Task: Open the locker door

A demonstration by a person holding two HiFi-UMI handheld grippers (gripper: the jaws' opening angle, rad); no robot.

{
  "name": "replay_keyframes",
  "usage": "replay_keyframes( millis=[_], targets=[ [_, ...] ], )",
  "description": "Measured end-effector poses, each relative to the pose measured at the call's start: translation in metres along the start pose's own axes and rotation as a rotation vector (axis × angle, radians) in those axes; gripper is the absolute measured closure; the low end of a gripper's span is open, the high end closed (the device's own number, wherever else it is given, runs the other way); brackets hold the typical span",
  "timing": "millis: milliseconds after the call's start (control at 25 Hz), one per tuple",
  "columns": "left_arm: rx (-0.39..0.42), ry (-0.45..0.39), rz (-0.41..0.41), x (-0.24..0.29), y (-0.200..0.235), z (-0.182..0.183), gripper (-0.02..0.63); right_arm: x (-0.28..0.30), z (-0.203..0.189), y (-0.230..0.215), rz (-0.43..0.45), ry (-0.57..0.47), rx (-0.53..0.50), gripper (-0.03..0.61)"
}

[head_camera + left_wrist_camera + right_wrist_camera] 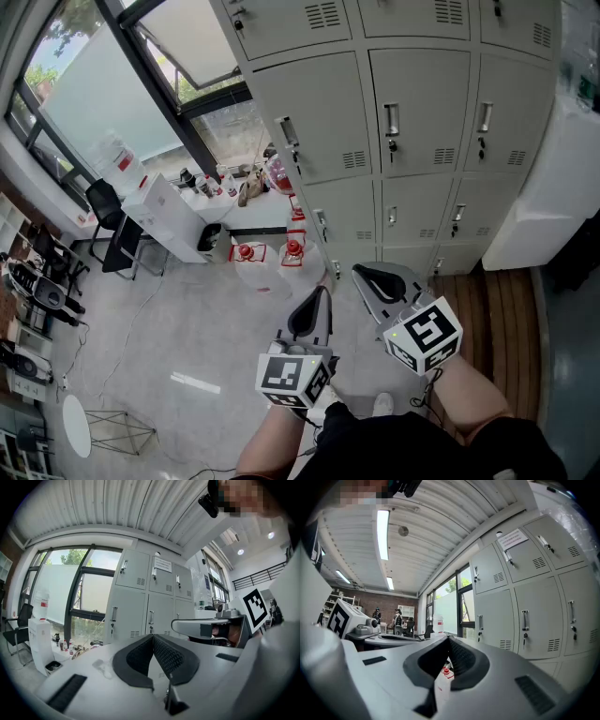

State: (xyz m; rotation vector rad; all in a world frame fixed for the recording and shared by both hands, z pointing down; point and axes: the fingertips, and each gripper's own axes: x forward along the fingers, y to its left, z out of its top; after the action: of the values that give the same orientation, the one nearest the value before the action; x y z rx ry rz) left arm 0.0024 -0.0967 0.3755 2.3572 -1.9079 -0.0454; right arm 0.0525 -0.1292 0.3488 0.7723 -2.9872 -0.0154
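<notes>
Well beyond the right hand-held gripper (363, 273) stands the locker door (417, 108).

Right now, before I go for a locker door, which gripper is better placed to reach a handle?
Right, probably. The right gripper is farther forward, toward the lockers, roughly facing the middle door's handle. The left gripper sits back and off to the window side. Both are shut and empty.
</notes>
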Motion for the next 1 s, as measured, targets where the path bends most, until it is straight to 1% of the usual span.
replay_keyframes(
  millis=[160, 480, 640, 1000],
  targets=[
    [0.018, -0.025, 0.001, 0.001, 0.002, 0.003, 0.597, 0.001, 0.0, 0.0, 0.001, 0.001, 0.002, 0.525],
    [0.012, -0.025, -0.004, 0.002, 0.004, 0.002, 0.597, 0.006, -0.002, 0.002, 0.002, 0.009, 0.007, 0.525],
    [0.008, -0.025, -0.006, 0.0, 0.009, 0.002, 0.597, 0.01, -0.001, 0.006, 0.011, -0.003, 0.021, 0.525],
    [-0.001, -0.029, -0.017, -0.005, 0.04, 0.004, 0.597, 0.042, 0.001, 0.015, 0.002, 0.001, 0.02, 0.525]
  ],
)
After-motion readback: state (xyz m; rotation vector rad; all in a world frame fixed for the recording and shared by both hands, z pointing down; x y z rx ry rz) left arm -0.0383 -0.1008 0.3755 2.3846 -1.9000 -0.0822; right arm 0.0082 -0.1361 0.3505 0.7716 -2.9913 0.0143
